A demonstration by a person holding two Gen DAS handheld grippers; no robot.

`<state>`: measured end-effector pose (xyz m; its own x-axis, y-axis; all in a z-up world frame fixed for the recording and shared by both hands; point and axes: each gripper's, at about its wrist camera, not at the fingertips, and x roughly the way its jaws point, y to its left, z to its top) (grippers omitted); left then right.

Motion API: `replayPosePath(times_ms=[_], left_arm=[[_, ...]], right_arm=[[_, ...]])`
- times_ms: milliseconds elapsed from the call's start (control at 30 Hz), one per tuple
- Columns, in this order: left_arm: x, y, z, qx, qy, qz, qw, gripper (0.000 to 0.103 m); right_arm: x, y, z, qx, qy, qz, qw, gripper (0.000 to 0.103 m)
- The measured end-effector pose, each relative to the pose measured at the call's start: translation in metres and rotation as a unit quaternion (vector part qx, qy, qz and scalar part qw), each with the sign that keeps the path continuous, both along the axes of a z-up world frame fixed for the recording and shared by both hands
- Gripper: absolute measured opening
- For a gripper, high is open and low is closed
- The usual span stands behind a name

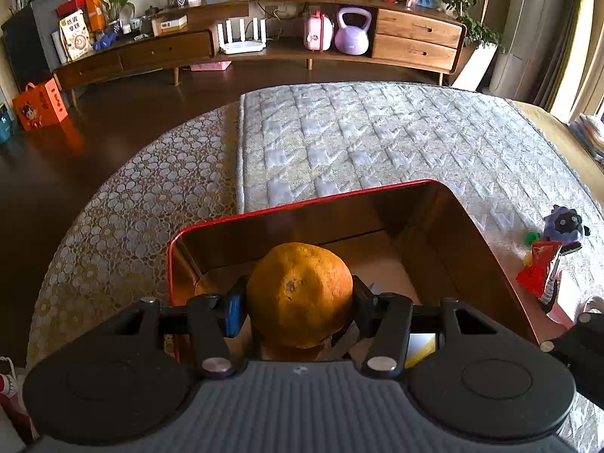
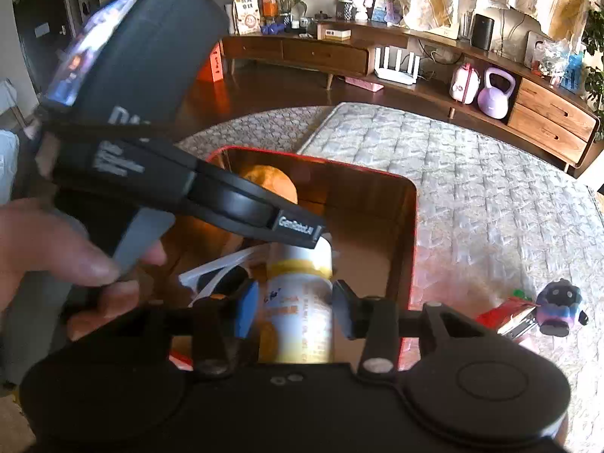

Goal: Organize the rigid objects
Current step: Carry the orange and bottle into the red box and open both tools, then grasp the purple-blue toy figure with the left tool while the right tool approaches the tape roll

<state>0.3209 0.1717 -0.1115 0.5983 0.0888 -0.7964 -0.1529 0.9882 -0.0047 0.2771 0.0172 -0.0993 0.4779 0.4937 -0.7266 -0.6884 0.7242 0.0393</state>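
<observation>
My left gripper [image 1: 298, 304] is shut on an orange [image 1: 300, 294] and holds it over the red-rimmed box [image 1: 302, 202]. In the right wrist view the orange [image 2: 270, 181] shows behind the left gripper's body, over the box [image 2: 411, 226]. My right gripper [image 2: 294, 309] is around a white and yellow bottle [image 2: 302, 302] lying in the box; its blue pad and black pad stand at the bottle's sides, and contact is unclear. A purple toy figure [image 2: 558, 307] and a red packet [image 2: 506, 311] lie on the quilted mat to the right of the box.
The box sits on a grey quilted mat [image 1: 377, 136] over a lace-covered table [image 1: 143, 196]. White wrapping [image 2: 215, 268] lies in the box beside the bottle. A long wooden sideboard [image 1: 264, 45] with a kettlebell and a router stands behind.
</observation>
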Motion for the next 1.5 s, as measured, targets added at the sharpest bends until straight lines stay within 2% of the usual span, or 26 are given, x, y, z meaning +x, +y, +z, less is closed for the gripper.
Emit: replayPosePath(times_ms=[167, 267, 367, 433, 600, 700, 867, 967, 1200, 1267, 1500], left_arm=[[-0.002, 0.003, 0.000, -0.007, 0.001, 0.005, 1.0000, 0.054], [-0.004, 0.002, 0.003, -0.003, -0.001, 0.012, 0.9999, 0.054], [-0.009, 0.001, 0.009, 0.004, -0.014, 0.011, 0.9998, 0.055], [-0.012, 0.001, 0.014, 0.001, -0.019, 0.012, 0.9997, 0.062], [-0.023, -0.002, 0.026, 0.002, -0.032, 0.012, 0.9994, 0.063], [-0.032, -0.007, 0.033, -0.002, -0.039, 0.011, 0.9992, 0.067], [-0.048, -0.021, 0.046, 0.002, -0.050, -0.003, 0.9987, 0.068], [-0.057, -0.032, 0.054, -0.001, -0.057, -0.011, 0.9983, 0.068], [-0.076, -0.065, 0.068, -0.004, -0.072, -0.040, 0.9966, 0.074], [-0.080, -0.074, 0.069, -0.005, -0.075, -0.047, 0.9961, 0.080], [-0.089, -0.106, 0.072, -0.010, -0.082, -0.071, 0.9940, 0.082]], right_arm=[[-0.007, -0.010, 0.009, 0.020, 0.001, 0.001, 1.000, 0.049], [-0.009, -0.014, 0.013, 0.028, 0.003, -0.003, 1.000, 0.057], [-0.010, -0.020, 0.017, 0.035, 0.005, -0.008, 0.999, 0.058], [-0.011, -0.024, 0.022, 0.041, 0.007, -0.009, 0.999, 0.058], [-0.016, -0.039, 0.033, 0.052, 0.004, -0.020, 0.998, 0.060], [-0.020, -0.051, 0.041, 0.062, 0.006, -0.026, 0.998, 0.063], [-0.026, -0.074, 0.049, 0.070, 0.007, -0.040, 0.997, 0.065], [-0.031, -0.090, 0.053, 0.072, 0.003, -0.051, 0.996, 0.070], [-0.039, -0.135, 0.057, 0.081, -0.003, -0.076, 0.994, 0.080], [-0.040, -0.147, 0.056, 0.080, -0.004, -0.082, 0.993, 0.082], [-0.050, -0.184, 0.051, 0.085, -0.025, -0.087, 0.992, 0.099]])
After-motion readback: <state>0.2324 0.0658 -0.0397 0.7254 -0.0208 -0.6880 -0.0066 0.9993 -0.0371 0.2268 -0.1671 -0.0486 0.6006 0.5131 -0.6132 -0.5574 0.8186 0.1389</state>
